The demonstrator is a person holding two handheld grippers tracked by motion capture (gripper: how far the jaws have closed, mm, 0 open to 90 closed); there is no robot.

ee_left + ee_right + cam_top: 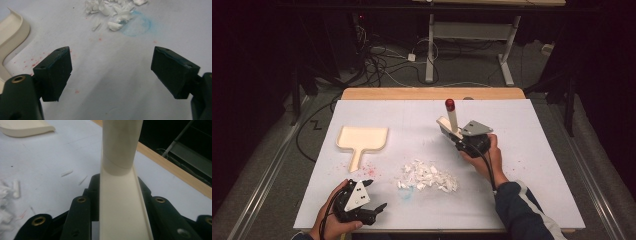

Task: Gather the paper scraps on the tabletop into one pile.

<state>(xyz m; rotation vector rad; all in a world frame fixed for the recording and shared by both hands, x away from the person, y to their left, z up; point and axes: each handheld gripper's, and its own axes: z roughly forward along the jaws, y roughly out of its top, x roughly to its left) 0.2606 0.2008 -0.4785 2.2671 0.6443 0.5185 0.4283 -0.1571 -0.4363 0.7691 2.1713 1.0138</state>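
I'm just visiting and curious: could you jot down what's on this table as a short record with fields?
Surface: white table with a wooden far edge
Right gripper: shut on a cream brush with a red-tipped handle, held above the table
Left gripper: open, nothing between its jaws, near the front edge
Dustpan: cream, lying flat on the left, handle toward the person
Scraps: pile of white scraps in the middle
Stains: red specks near the dustpan, a faint blue smudge by the scraps
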